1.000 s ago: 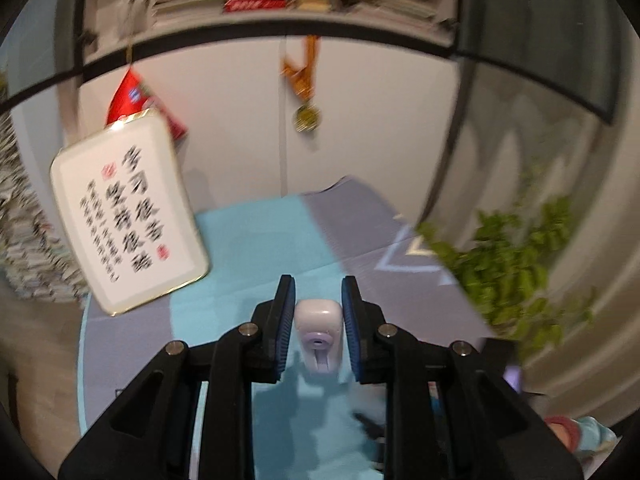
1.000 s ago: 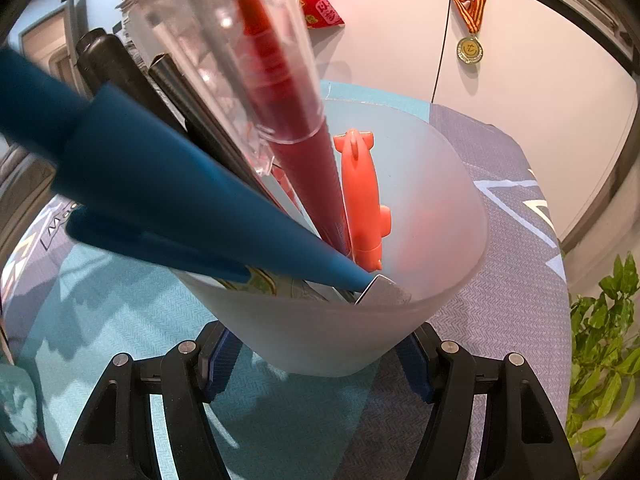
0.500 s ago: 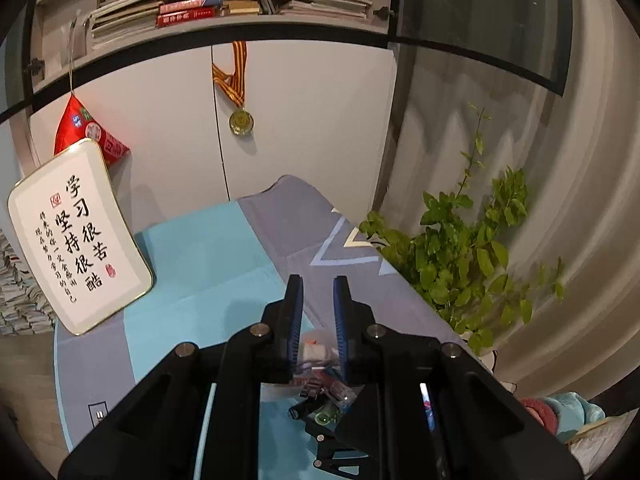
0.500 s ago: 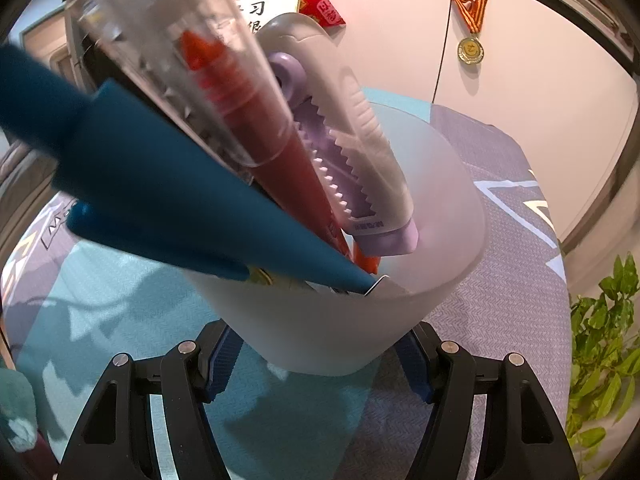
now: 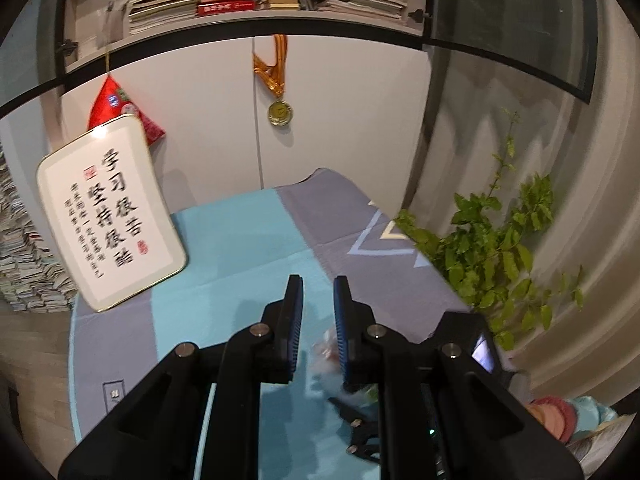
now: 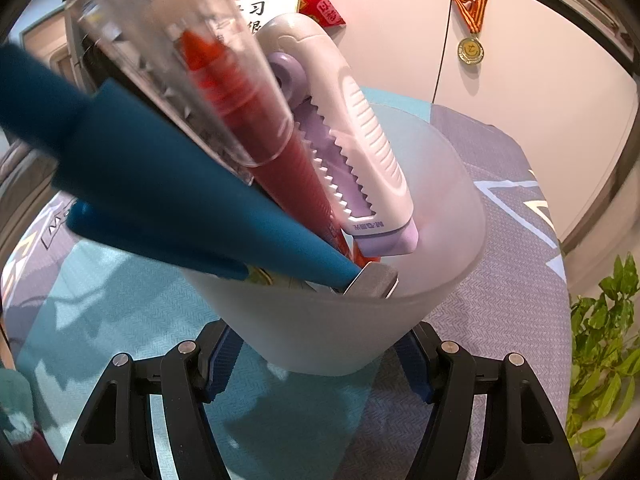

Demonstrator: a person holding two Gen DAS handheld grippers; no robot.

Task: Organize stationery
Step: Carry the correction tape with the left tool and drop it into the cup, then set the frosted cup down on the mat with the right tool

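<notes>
the right gripper [image 6: 316, 356] clamps its 2 blue-padded jaws on the base of a frosted plastic cup [image 6: 440, 208] that stands on a teal and grey table mat [image 6: 500, 300]. inside the cup a white and lilac correction tape dispenser [image 6: 352, 136] leans against a red pen [image 6: 256, 120] with a clear cap, beside blue-handled scissors [image 6: 168, 188] and an orange item mostly hidden below. the left gripper [image 5: 316, 320] is clenched to a narrow gap with nothing between its pads, above the mat, over a blurred heap of small items [image 5: 348, 392]. a framed calligraphy sign [image 5: 108, 212] leans at the mat's far left; a medal [image 5: 279, 112] hangs on the cabinet; a leafy plant [image 5: 492, 248] stands right.
</notes>
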